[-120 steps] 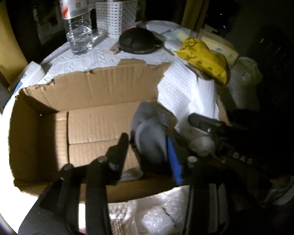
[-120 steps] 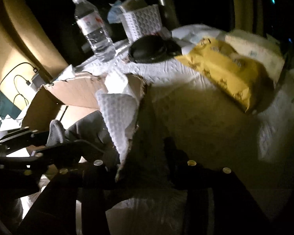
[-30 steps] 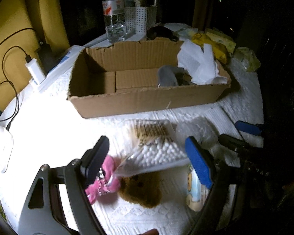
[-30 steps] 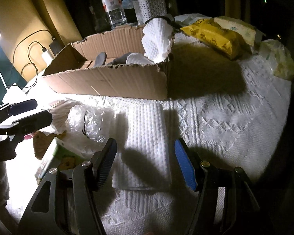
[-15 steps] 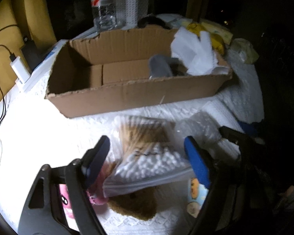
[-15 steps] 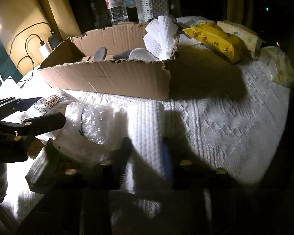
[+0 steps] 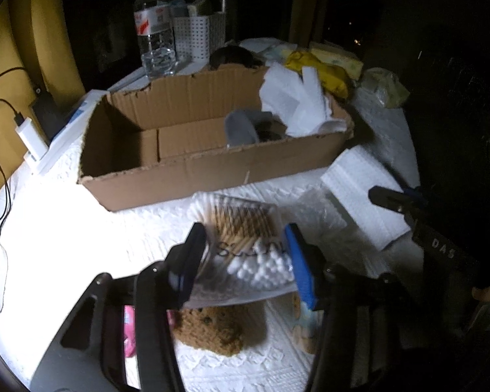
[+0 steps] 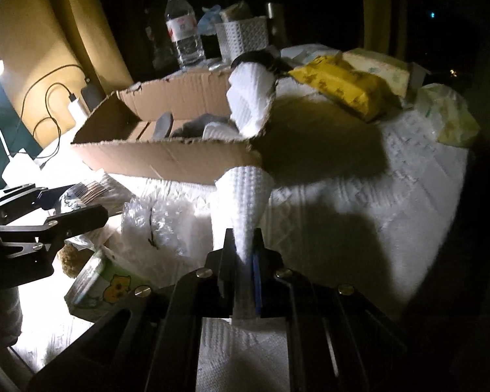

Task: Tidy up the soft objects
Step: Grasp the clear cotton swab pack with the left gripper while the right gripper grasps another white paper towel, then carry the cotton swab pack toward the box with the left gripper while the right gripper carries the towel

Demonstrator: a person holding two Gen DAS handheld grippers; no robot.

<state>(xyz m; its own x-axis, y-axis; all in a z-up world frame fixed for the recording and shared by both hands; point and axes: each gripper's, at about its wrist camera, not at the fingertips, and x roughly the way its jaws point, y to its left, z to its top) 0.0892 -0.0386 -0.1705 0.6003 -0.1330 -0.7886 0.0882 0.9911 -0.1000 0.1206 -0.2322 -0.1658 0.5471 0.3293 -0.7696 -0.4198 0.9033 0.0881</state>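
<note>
Soft paper towel [image 8: 245, 209] is pinched in the closed right hand-held gripper [image 8: 243, 261], raised off the table [image 8: 359, 202], likely for boxing. Cotton-swab bag [image 7: 245, 245] is squeezed by the left hand-held gripper [image 7: 241, 258], whose jaws have just been closing. Beyond, the cardboard box [image 7: 212, 170] is already holding soft items. "DAS" is legible on a gripper body.
</note>
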